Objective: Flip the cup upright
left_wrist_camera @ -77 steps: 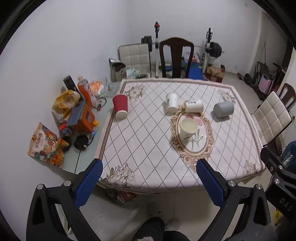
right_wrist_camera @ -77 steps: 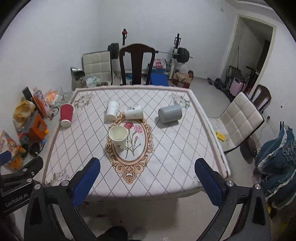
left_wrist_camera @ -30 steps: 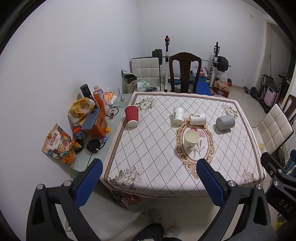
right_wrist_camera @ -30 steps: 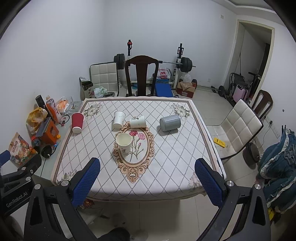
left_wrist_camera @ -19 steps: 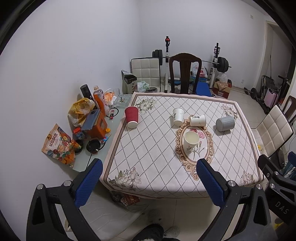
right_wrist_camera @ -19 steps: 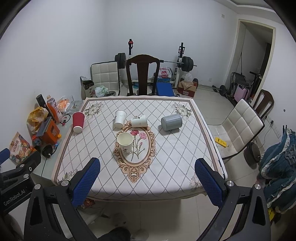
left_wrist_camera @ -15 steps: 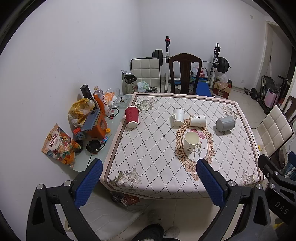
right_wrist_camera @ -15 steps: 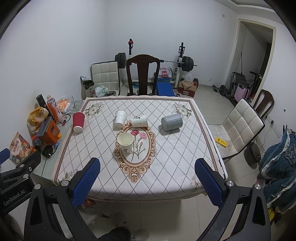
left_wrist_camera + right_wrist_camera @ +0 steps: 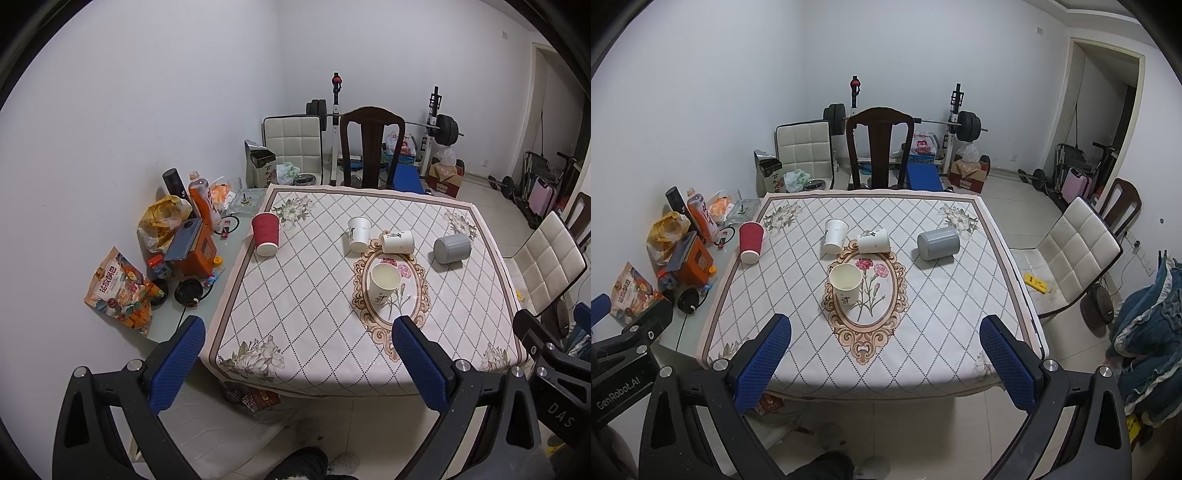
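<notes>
A table with a diamond-pattern cloth (image 9: pixel 303 302) (image 9: pixel 945 295) carries several cups. A white paper cup (image 9: pixel 384 282) (image 9: pixel 845 284) stands upright on the oval flower mat (image 9: pixel 882 314). Another white cup (image 9: pixel 398 242) (image 9: pixel 874 240) lies on its side at the mat's far edge. A third white cup (image 9: pixel 358 234) (image 9: pixel 834 236) stands upside down beside it. A grey cup (image 9: pixel 451 249) (image 9: pixel 938 243) lies on its side to the right. A red ribbed cup (image 9: pixel 265 234) (image 9: pixel 751 242) stands upside down at the left edge. My left gripper (image 9: pixel 295 362) and right gripper (image 9: pixel 886 362) are open and empty, well back from the table's near edge.
A low side table with snack bags, a bottle and an orange box (image 9: pixel 192 251) stands left of the table. A dark wooden chair (image 9: pixel 879 147) and a barbell rack (image 9: pixel 956 122) are behind it. A white padded chair (image 9: pixel 1075 251) stands to the right, near a heap of blue clothes (image 9: pixel 1148 350).
Both grippers have pulled back and up from the table, so it looks smaller. Since half a second ago almost nothing has shifted. The cups have not moved.
</notes>
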Demonstrator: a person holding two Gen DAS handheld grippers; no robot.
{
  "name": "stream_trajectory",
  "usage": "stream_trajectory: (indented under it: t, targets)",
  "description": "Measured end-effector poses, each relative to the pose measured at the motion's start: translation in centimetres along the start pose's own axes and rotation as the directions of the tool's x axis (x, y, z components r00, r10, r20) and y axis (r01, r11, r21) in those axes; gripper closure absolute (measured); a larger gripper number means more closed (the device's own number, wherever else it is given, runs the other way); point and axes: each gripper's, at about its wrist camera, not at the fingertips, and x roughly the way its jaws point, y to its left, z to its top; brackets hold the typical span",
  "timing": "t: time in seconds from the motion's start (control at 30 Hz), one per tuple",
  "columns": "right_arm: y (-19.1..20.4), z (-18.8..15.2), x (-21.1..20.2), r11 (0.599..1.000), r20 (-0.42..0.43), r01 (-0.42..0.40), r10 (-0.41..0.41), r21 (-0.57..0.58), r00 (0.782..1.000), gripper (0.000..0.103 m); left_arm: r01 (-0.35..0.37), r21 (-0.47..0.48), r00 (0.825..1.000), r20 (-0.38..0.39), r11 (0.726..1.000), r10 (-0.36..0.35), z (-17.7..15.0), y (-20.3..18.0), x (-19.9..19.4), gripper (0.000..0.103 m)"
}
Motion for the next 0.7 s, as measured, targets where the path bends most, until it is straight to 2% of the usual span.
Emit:
stream_trajectory:
  t: [0.7]
  targets:
    - [0.9,0.3,-0.2,1.000,0.003,-0.007,0.007,-0.005,1.000,0.000,-0.007,-0.021,1.000,0.003,1.000,0.007,0.0,0.8,-0.2,0.000]
